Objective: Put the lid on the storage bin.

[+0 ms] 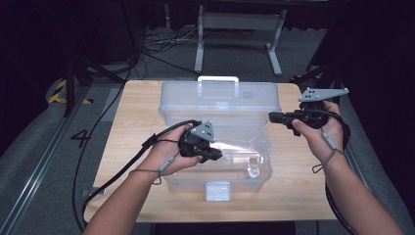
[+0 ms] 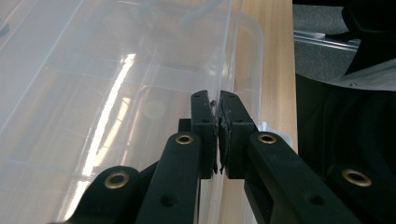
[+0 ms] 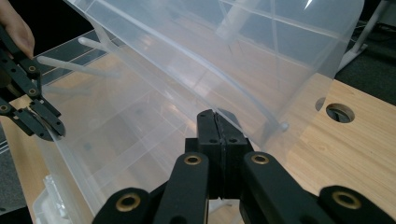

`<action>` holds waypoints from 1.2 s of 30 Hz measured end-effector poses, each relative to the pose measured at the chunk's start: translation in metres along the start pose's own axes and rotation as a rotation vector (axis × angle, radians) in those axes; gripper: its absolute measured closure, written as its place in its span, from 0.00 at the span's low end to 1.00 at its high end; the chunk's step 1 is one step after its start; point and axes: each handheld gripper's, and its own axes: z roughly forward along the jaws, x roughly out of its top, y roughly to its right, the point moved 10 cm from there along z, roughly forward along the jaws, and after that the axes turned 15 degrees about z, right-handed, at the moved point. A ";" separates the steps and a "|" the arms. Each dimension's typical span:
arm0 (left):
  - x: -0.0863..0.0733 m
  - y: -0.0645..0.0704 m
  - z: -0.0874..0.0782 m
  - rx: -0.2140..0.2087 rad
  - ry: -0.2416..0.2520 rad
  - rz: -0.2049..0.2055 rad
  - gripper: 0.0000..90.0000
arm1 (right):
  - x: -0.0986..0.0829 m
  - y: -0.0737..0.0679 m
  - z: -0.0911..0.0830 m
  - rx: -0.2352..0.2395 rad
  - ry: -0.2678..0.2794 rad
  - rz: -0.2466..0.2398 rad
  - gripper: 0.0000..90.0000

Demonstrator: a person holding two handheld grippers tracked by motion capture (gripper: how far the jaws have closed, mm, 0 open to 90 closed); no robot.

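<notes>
Box and raised lid block the table's middle

Your left gripper (image 1: 217, 155) is clamped on the near wall of the clear plastic storage box (image 1: 254, 147), so its wall bars any move straight across. Your right gripper (image 1: 272, 116), jaws pressed together, sits at the box's right rim, with the raised lid (image 1: 220, 95) standing behind as a barrier. You have bare wooden table (image 1: 132, 127) free on either side of the box.

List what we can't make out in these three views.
- High view: whether the left gripper touches the clear box; too small.
- Right gripper view: box's near corner, behind the right gripper.
- High view: small item on the box floor; too small to identify.
</notes>
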 end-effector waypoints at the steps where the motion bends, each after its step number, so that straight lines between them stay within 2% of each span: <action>1: 0.000 0.000 0.000 0.000 0.001 -0.002 0.96 | 0.000 0.000 0.000 0.001 0.000 0.000 1.00; 10: 0.001 -0.002 -0.002 0.006 0.012 -0.015 0.94 | -0.001 -0.001 0.000 0.003 -0.002 -0.001 1.00; 14: 0.006 -0.004 -0.013 0.017 0.065 -0.039 0.93 | -0.002 -0.001 0.001 0.003 -0.003 -0.002 1.00; 19: 0.004 -0.007 -0.026 0.029 0.080 -0.060 0.90 | -0.003 -0.001 -0.001 0.002 -0.002 -0.001 1.00; 30: -0.006 -0.015 -0.047 0.086 0.109 -0.089 0.92 | -0.006 -0.001 -0.002 0.002 0.000 0.002 1.00; 36: -0.017 -0.020 -0.063 0.134 0.131 -0.138 0.94 | -0.008 0.000 -0.003 0.005 0.003 0.006 1.00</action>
